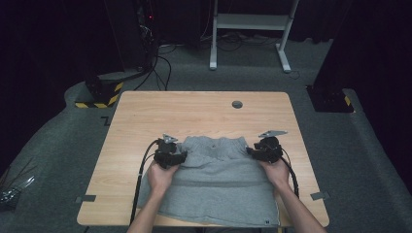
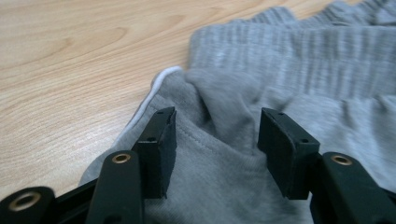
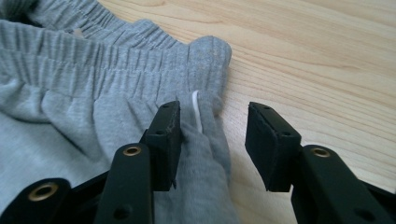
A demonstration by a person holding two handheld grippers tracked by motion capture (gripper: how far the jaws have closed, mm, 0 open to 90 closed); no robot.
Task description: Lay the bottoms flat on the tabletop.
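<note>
Grey shorts (image 1: 218, 179) lie flat on the wooden table (image 1: 194, 111), their elastic waistband (image 1: 218, 143) at the far side. My left gripper (image 1: 182, 155) rests at the waistband's left corner. In the left gripper view its jaws (image 2: 217, 126) stand apart over a raised fold of grey cloth (image 2: 224, 98), and the pads do not press it. My right gripper (image 1: 250, 151) is at the right corner. In the right gripper view its jaws (image 3: 215, 126) straddle the side seam (image 3: 205, 140) with a white strip, and they are open too.
A round cable hole (image 1: 237, 104) sits near the table's far edge. Small tape marks (image 1: 86, 198) (image 1: 318, 195) lie at the near corners. Beyond the table stand a white desk frame (image 1: 250, 22) and a yellow-black striped base (image 1: 99, 94) on grey carpet.
</note>
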